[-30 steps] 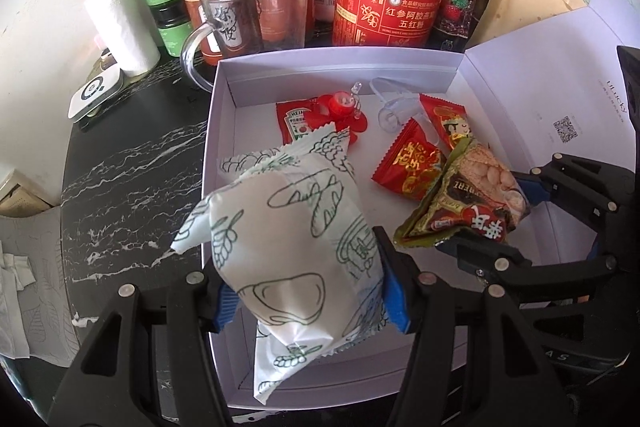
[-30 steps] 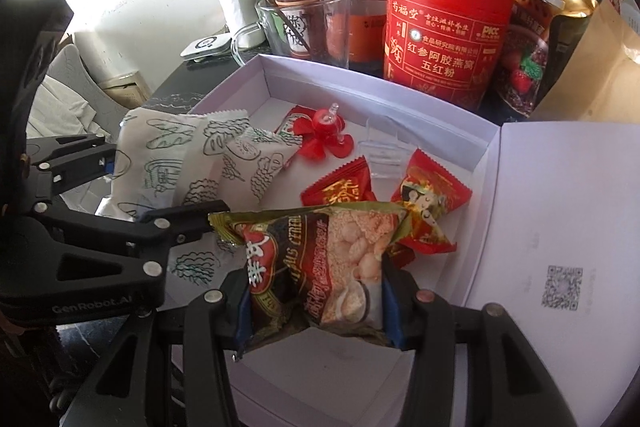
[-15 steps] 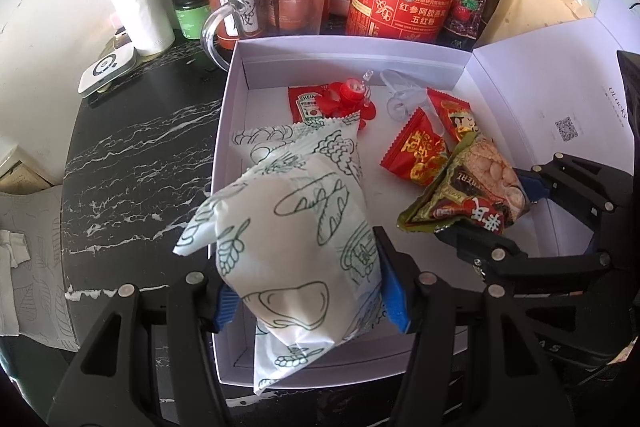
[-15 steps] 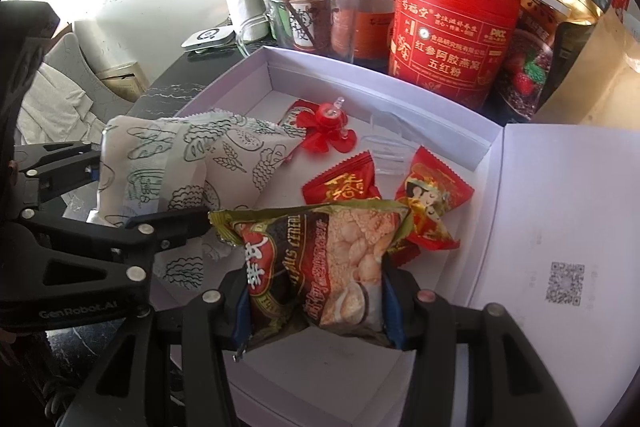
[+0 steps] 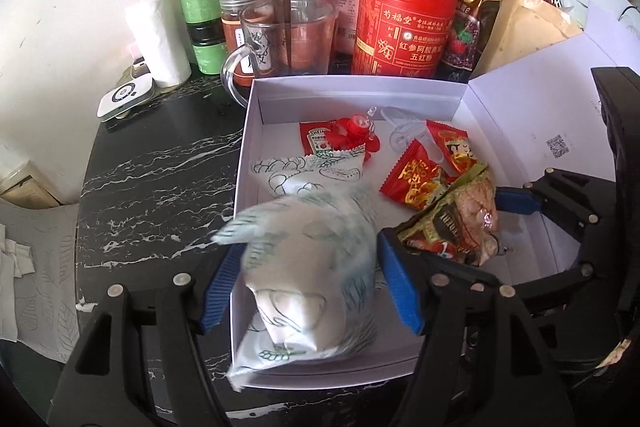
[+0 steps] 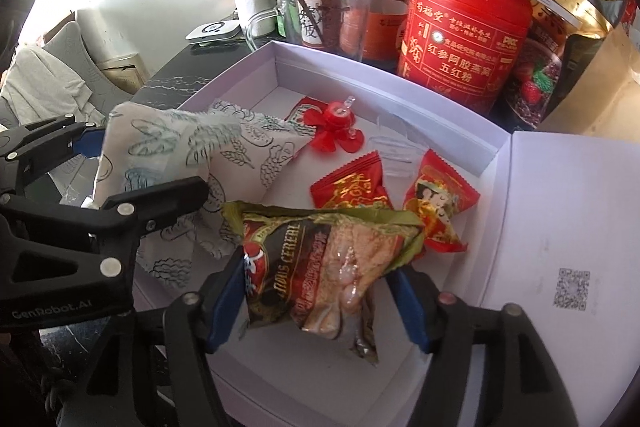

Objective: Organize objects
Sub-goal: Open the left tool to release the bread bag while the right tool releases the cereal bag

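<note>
Now both grips have just let go: the left gripper [image 5: 310,285] jaws have been opening, pads clear of the blurred white bread packet [image 5: 316,279] dropping between them. Likewise the right gripper [image 6: 320,301] has spread off the cereal packet [image 6: 320,267]. Both packets sit over the white box [image 6: 440,115], so 2 more items look stowed.

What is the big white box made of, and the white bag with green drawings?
The box looks like stiff matte cardboard: flat walls, sharp folded edges. The bag looks like thin plastic film or coated paper, judging by its crinkles and zigzag-cut end; which one, I can't tell.
</note>
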`<state>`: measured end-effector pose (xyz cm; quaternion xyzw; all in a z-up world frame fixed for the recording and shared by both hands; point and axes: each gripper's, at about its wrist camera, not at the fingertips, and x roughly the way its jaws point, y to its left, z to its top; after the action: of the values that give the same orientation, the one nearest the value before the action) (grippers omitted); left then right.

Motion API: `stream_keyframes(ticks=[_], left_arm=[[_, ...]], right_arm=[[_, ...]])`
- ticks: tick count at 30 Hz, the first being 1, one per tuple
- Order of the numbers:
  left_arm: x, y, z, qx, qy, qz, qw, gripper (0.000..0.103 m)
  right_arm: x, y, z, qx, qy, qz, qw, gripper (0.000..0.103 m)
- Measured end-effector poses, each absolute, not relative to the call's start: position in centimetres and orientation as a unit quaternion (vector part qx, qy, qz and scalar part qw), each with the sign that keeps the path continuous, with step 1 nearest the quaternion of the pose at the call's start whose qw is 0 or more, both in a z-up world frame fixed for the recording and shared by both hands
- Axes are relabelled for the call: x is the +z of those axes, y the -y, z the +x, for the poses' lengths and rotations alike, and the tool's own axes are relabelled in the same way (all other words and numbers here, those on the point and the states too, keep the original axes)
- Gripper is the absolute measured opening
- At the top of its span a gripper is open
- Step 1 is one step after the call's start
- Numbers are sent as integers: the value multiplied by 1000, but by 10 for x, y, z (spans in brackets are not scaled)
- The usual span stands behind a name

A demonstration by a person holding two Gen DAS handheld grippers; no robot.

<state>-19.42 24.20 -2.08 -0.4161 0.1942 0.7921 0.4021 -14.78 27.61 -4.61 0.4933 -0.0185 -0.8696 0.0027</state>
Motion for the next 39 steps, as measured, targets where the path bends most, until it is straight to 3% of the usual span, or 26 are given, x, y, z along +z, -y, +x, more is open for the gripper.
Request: stream_keyframes(ticks=[25, 29, 32, 39], left_arm=[[3, -221, -178, 828, -181, -347, 401, 66], [-4, -220, -182, 829, -176, -355, 394, 67], [-4, -220, -183, 833, -178, -352, 387, 72], [4, -210, -186, 845, -163, -355, 366, 74]], right_arm=[[-31, -271, -129, -905, -2, 424, -23, 72], [-35, -268, -131, -906, -16, 422, -32, 75], [-35, -266, -130, -908, -25, 416, -33, 81], [-26, -269, -128, -914, -19, 401, -47, 83]])
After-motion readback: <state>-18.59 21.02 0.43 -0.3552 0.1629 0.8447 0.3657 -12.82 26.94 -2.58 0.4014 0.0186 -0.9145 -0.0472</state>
